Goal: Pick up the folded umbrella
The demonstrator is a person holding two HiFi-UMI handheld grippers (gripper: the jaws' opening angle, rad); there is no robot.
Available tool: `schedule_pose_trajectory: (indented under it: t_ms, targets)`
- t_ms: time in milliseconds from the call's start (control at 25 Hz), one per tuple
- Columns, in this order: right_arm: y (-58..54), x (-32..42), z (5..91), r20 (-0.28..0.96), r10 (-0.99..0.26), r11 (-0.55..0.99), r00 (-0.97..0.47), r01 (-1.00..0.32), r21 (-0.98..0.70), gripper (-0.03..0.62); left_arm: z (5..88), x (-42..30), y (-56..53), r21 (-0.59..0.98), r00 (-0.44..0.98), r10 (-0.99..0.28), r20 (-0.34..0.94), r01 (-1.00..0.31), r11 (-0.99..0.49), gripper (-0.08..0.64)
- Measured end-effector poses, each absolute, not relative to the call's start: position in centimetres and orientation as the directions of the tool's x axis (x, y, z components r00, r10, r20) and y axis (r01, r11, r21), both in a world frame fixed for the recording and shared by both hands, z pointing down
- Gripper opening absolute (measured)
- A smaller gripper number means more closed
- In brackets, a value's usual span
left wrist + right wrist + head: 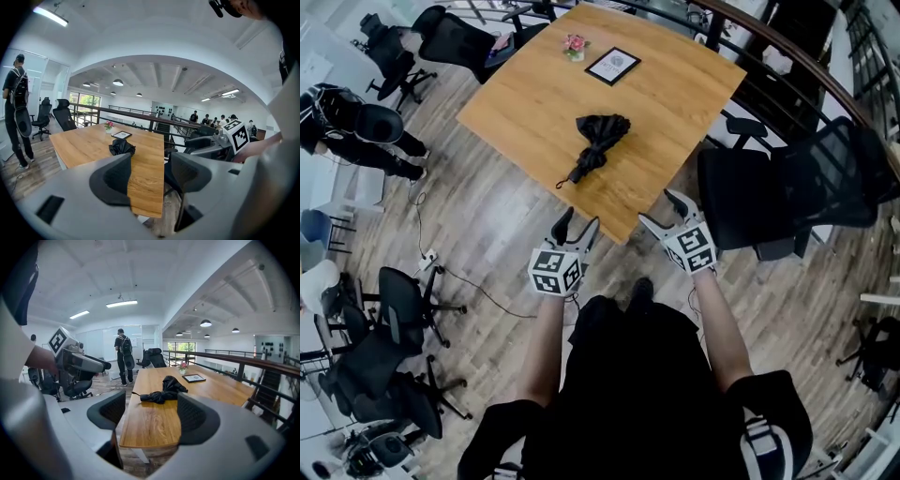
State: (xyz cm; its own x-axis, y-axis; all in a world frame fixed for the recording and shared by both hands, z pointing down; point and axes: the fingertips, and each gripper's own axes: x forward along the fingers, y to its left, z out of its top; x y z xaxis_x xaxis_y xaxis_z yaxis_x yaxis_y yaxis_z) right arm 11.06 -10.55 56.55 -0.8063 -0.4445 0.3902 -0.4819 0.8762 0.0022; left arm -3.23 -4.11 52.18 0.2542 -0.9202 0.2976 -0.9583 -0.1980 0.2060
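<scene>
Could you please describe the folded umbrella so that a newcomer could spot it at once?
Start at the wooden table. Near its middle, nearer the head camera than the pink flowers and the framed card, lies the folded umbrella. It is the only all-black, crumpled fabric bundle there.

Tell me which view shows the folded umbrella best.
The head view: the folded umbrella lies whole and unobstructed on the table. The right gripper view shows it low and side-on; the left gripper view shows only its bunched end above one jaw.
</scene>
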Motion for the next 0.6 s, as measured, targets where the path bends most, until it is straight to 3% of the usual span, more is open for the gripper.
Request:
schedule_pose_trajectory:
  t_ms: [600]
  targets:
    - [-14.8, 7.5, 57.5, 0.429, -0.463, 0.857, -0.775, -0.515, -0.005, 0.360, 53.5, -7.2, -9.3, 0.245, 0.296, -0.902, 0.314, -0.943, -0.224, 0.287]
